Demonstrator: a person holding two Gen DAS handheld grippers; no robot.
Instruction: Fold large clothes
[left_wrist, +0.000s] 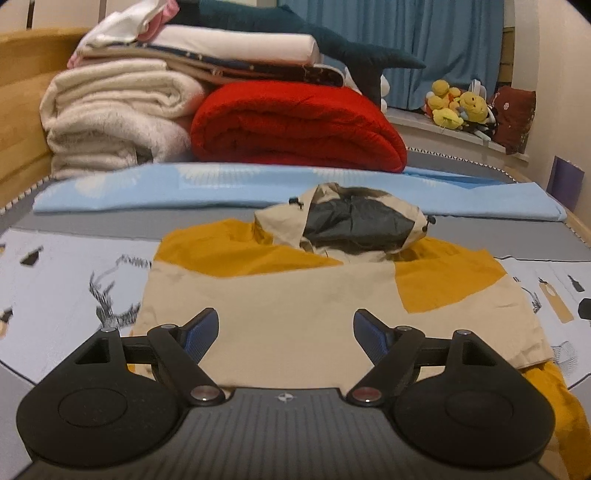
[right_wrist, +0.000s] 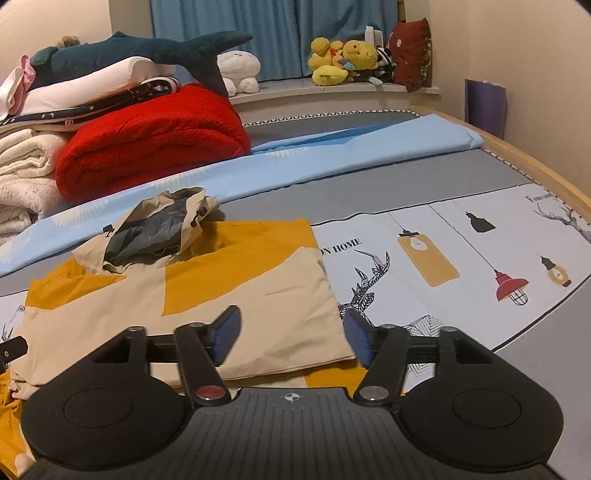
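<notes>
Left gripper (left_wrist: 285, 334) above a folded beige-and-mustard hooded jacket (left_wrist: 295, 295) — jaws apart, nothing between its 2 blue pads (left_wrist: 201, 334). Hood (left_wrist: 347, 225) lies at the far end. Behind: light-blue sheet (left_wrist: 147, 192), red blanket (left_wrist: 295, 125), cream blanket (left_wrist: 110, 114) — side by side.

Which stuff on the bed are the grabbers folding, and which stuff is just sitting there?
For the job:
- beige and yellow hooded jacket, lying partly folded
- left gripper, open
- right gripper, open

Just lying about:
- red blanket
- cream blankets
- toy shark
- yellow plush toys
- light blue sheet
</notes>
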